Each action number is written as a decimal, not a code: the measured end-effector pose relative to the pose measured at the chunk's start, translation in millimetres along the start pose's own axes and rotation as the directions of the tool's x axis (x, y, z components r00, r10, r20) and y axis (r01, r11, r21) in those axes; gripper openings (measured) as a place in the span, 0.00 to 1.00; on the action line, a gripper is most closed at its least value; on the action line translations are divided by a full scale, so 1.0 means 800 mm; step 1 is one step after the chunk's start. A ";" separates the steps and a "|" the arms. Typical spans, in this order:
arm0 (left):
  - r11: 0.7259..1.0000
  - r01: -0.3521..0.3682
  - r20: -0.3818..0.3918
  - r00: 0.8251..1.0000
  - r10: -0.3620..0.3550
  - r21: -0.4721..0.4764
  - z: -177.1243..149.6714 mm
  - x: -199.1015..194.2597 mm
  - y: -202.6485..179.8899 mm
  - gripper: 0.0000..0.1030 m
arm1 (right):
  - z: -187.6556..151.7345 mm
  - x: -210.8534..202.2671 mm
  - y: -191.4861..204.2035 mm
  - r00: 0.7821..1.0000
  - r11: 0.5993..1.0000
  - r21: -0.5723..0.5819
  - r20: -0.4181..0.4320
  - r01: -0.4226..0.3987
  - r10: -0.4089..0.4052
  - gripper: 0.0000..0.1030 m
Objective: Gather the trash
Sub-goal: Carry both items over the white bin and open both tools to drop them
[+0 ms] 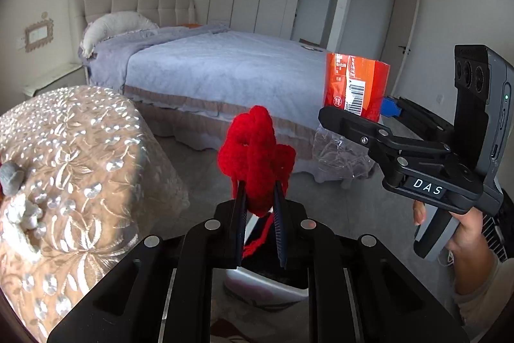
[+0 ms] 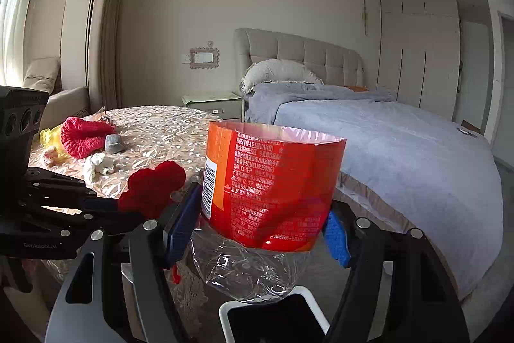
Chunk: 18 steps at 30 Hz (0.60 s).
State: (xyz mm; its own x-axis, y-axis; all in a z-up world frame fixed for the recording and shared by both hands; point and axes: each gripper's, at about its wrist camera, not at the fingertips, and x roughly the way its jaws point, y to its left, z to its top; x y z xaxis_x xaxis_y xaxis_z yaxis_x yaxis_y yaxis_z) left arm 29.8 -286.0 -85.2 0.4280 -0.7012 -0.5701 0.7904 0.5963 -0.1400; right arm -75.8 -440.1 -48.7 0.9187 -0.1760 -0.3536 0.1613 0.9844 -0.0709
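My left gripper (image 1: 259, 198) is shut on a red knitted yarn piece (image 1: 255, 147), held in the air above a white trash bin (image 1: 266, 286). It also shows in the right wrist view (image 2: 154, 187). My right gripper (image 2: 260, 214) is shut on an orange-red plastic wrapper (image 2: 273, 182) with a clear crumpled lower part (image 2: 244, 272), above the same white bin (image 2: 273, 311). The wrapper shows in the left wrist view (image 1: 356, 85), to the right of the yarn.
A round table with a sequined cloth (image 2: 160, 134) carries a red knitted hat (image 2: 83, 135), a grey lump (image 2: 114, 143), white crumpled tissue (image 2: 99, 164) and a yellow item (image 2: 53, 135). A bed with a grey cover (image 1: 225, 66) stands beyond.
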 end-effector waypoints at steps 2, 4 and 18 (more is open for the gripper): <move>1.000 0.023 -0.016 1.000 -0.023 0.015 0.000 0.013 -0.013 0.14 | -0.008 -0.007 -0.007 1.000 1.000 0.009 -0.001 0.015 -0.015 0.67; 0.999 0.036 -0.033 0.999 -0.035 0.029 0.000 0.026 -0.023 0.14 | -0.014 -0.009 -0.014 1.000 1.000 0.014 -0.005 0.028 -0.028 0.67; 0.991 0.103 -0.203 0.976 -0.083 0.089 -0.017 0.124 -0.064 0.15 | -0.067 0.012 -0.054 0.997 0.996 0.057 -0.053 0.065 -0.062 0.67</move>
State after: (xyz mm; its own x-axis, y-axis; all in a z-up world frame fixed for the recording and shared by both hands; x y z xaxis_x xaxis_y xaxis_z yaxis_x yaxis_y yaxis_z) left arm 26.4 -380.8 -145.7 0.2631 -0.6547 -0.7086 0.8660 0.4840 -0.1256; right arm -93.0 -484.9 -98.7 0.8867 -0.2367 -0.3971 0.2409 0.9697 -0.0399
